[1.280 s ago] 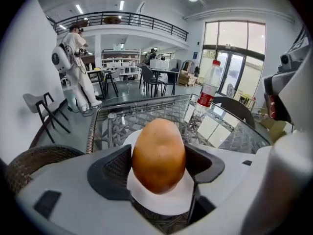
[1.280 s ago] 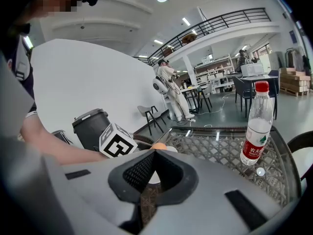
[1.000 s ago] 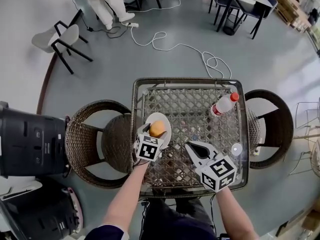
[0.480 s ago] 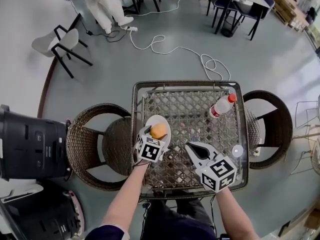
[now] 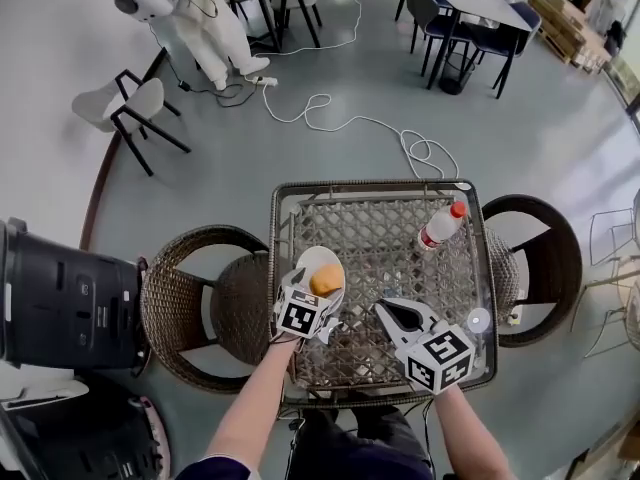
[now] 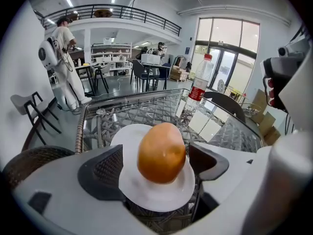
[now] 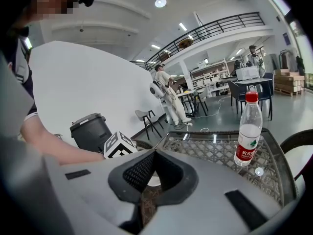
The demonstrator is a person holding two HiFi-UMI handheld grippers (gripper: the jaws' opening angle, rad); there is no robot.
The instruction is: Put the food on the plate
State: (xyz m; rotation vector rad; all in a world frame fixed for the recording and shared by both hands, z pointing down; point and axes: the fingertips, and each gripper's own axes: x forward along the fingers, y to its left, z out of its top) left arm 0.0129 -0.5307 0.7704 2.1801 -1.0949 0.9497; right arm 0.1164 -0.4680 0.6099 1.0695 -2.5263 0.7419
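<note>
A wicker table [image 5: 372,187] with a glass top stands on a grey floor, with a wicker chair [image 5: 190,298] at its left and another [image 5: 545,258] at its right. A red-capped bottle [image 5: 438,226] stands upright near the far right corner. A black bin [image 5: 60,298] sits far left. A white cable [image 5: 340,118] snakes across the floor beyond, near a white chair [image 5: 130,103].

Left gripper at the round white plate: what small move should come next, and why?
Probably draw the left gripper straight back off the round white plate. Its jaws have just been opening and now stand clear on both sides of the orange-brown rounded food, which rests on the plate, so the placing looks done.
</note>
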